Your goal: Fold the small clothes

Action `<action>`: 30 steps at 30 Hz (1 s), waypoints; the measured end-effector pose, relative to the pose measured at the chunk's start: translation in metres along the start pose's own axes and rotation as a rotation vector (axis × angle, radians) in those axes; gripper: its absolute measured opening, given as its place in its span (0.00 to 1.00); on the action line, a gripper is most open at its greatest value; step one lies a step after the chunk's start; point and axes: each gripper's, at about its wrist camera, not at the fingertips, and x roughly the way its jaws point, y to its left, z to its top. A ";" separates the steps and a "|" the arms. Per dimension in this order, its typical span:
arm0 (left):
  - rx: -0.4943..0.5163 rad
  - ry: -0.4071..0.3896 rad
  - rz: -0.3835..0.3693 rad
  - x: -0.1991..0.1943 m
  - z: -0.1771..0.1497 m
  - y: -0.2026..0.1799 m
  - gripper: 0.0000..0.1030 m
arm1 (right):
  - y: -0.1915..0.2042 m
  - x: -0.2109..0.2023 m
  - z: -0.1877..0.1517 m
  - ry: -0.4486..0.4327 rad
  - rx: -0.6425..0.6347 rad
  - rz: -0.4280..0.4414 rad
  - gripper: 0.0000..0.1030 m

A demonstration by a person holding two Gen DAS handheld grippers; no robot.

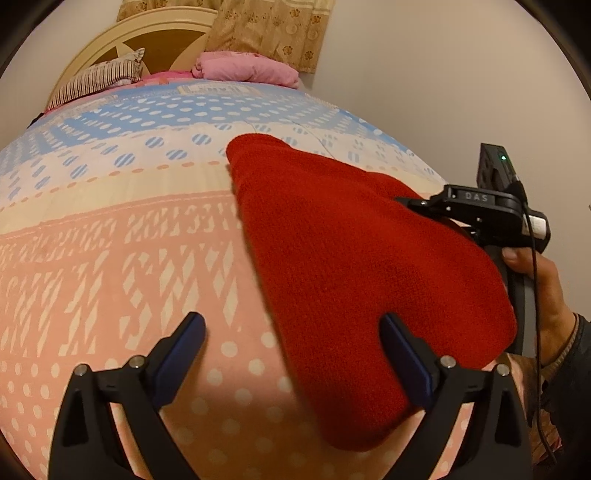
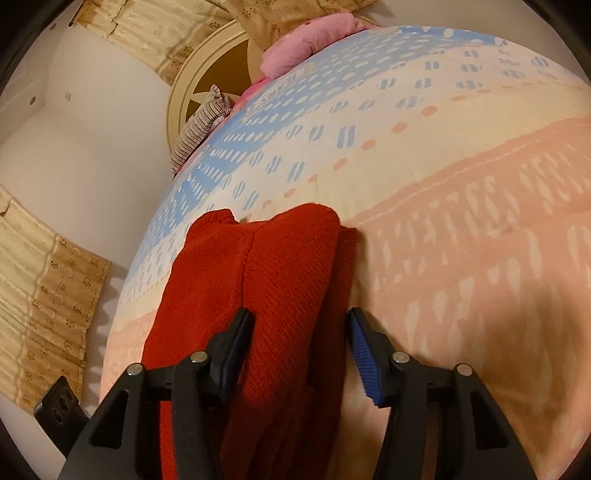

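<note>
A red knitted garment [image 1: 354, 266] lies folded on the patterned bedspread [image 1: 110, 258]. My left gripper [image 1: 291, 328] is open just above the bed; its right finger [image 1: 402, 350] is over the garment's near end and its left finger is over bare bedspread. At the garment's right side a hand [image 1: 535, 280] holds my right gripper [image 1: 443, 206]. In the right wrist view the red garment [image 2: 280, 280] runs lengthwise between the fingers of the right gripper [image 2: 301, 325], which is open. The left finger is over the cloth, and the blue-padded right finger [image 2: 364, 350] stands at its edge, not pressing it.
The headboard [image 1: 110, 40] is at the far end, with a striped pillow [image 1: 99, 77] and a pink pillow [image 1: 251, 66] in front of it. Beige curtains [image 1: 266, 26] hang behind and a white wall [image 1: 443, 74] is on the right. The bed's edge drops off left of the garment [image 2: 122, 295].
</note>
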 end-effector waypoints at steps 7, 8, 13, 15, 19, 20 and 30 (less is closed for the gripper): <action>0.041 0.006 -0.052 0.000 0.000 -0.011 0.71 | 0.002 0.010 0.001 0.019 -0.007 0.032 0.32; 0.052 0.006 -0.059 -0.001 -0.001 -0.014 0.63 | 0.002 0.010 0.001 0.019 -0.009 0.034 0.32; 0.110 0.000 -0.040 -0.007 0.000 -0.028 0.37 | 0.008 0.009 -0.001 0.010 -0.038 0.030 0.27; 0.136 -0.005 0.002 -0.012 0.002 -0.034 0.34 | 0.016 0.004 -0.002 -0.004 -0.066 0.030 0.26; 0.172 -0.035 0.038 -0.030 0.003 -0.040 0.30 | 0.029 -0.007 -0.004 -0.043 -0.078 0.053 0.25; 0.176 -0.043 0.042 -0.036 0.004 -0.040 0.30 | 0.032 -0.009 -0.005 -0.050 -0.076 0.062 0.25; 0.154 -0.083 0.099 -0.086 -0.009 -0.018 0.29 | 0.093 -0.005 -0.022 -0.026 -0.155 0.152 0.24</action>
